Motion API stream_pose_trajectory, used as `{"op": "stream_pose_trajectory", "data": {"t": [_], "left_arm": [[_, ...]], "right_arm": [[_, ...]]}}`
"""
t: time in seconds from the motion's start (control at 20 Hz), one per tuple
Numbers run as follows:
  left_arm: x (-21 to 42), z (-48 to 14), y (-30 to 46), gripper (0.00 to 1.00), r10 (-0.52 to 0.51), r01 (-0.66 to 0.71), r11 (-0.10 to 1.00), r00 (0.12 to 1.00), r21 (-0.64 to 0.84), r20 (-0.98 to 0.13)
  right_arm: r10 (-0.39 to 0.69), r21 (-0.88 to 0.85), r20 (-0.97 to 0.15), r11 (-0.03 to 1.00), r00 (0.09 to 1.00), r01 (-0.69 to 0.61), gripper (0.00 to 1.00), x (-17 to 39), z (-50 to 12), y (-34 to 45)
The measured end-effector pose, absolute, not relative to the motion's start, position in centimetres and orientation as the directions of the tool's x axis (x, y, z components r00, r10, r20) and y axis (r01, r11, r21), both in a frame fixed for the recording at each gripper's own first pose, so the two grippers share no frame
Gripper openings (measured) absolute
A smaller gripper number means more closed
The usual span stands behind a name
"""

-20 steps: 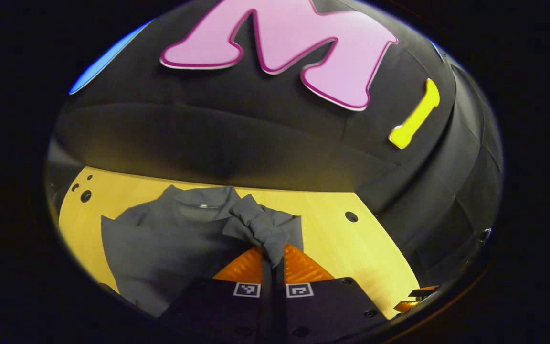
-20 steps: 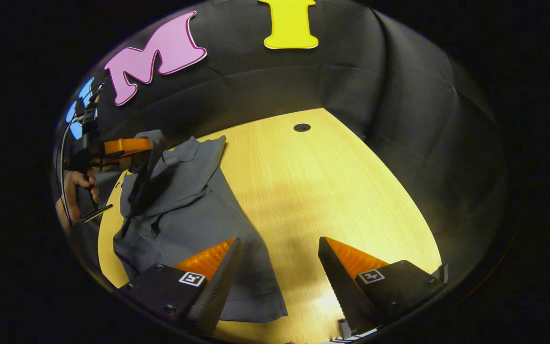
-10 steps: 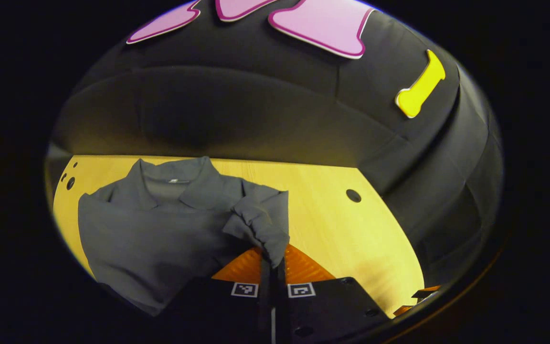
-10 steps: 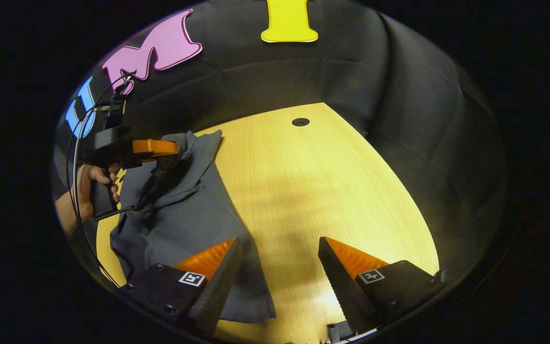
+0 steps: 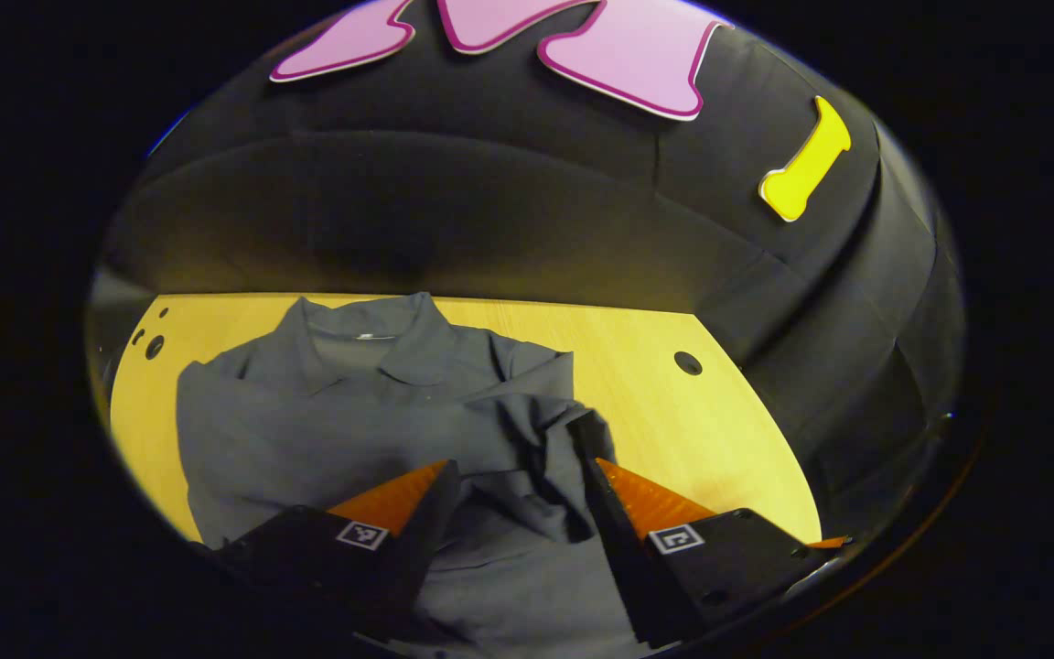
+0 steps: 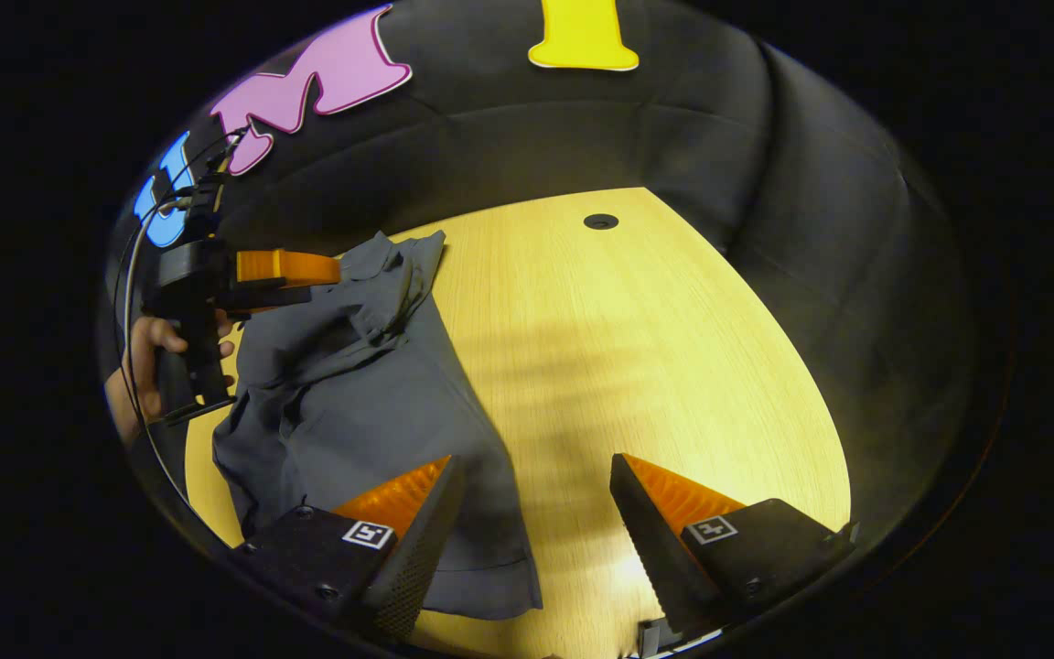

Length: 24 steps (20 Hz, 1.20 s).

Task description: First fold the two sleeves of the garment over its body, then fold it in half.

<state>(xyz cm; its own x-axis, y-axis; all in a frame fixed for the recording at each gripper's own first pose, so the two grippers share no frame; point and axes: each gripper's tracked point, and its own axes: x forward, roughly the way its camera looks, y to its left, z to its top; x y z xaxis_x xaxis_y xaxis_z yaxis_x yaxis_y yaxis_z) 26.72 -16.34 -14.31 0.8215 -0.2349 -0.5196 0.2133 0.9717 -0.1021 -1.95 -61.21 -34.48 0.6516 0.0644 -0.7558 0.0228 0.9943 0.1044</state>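
Fingers (image 5: 422, 499) of left gripper (image 5: 510, 476) spread, gripping nothing over crumpled sleeve (image 5: 536, 458) of grey collared cloth garment (image 5: 326, 412); right gripper (image 6: 534, 476) open too; flatten sleeve on body, then fold other.

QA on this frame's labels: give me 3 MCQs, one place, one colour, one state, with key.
1. Where does the shirt lie on the table, in the right gripper view?
A. left part
B. right part
C. far edge, centre

2. Shirt colour?
A. white
B. grey
C. red

3. Left claw?
A. shut on a sleeve
B. open over the shirt
C. shut on the collar

Key: 1 A, bare wood lies to its right. 2 B, grey in both views. 3 B, its fingers stand apart with crumpled cloth between them.
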Motion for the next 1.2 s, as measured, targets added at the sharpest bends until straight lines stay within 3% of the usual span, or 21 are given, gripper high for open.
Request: {"op": "stream_pose_trajectory", "data": {"t": [0.15,0.2,0.25,0.75,1.0,1.2], "left_arm": [[23.3,-14.5,-12.4,0.93,-0.199,0.185,0.979,0.83,-0.08,-0.521],[21.9,-14.7,-11.1,0.87,-0.187,0.17,0.982,0.831,-0.08,-0.524],[20.4,-15.2,-9.3,0.94,-0.171,0.152,0.985,0.831,-0.079,-0.529],[3.5,-23.3,6.5,0.94,0.069,-0.095,0.995,0.765,-0.006,-0.64],[-0.9,-27.0,8.4,0.94,0.107,-0.226,0.971,0.709,-0.08,-0.697],[-1.4,-28.9,6.9,0.94,0.082,-0.243,0.962,0.687,-0.122,-0.722]], "right_arm": [[0.086,0.11,-0.777,0.994,0.623,0.0,0.99,-2.3,-35.4,-59.8],[0.099,0.121,-0.782,0.993,0.615,-0.005,0.99,-2.7,-35.7,-59.2],[0.107,0.127,-0.789,0.992,0.605,-0.01,1.0,-3.0,-36.0,-58.7],[0.096,0.124,-0.867,0.992,0.489,0.025,0.99,-7.3,-40.7,-57.2],[0.081,0.085,-0.887,0.996,0.454,-0.011,1.0,-8.7,-41.9,-56.2],[0.095,0.074,-0.894,0.995,0.438,-0.065,1.0,-9.2,-42.0,-54.3]]}}
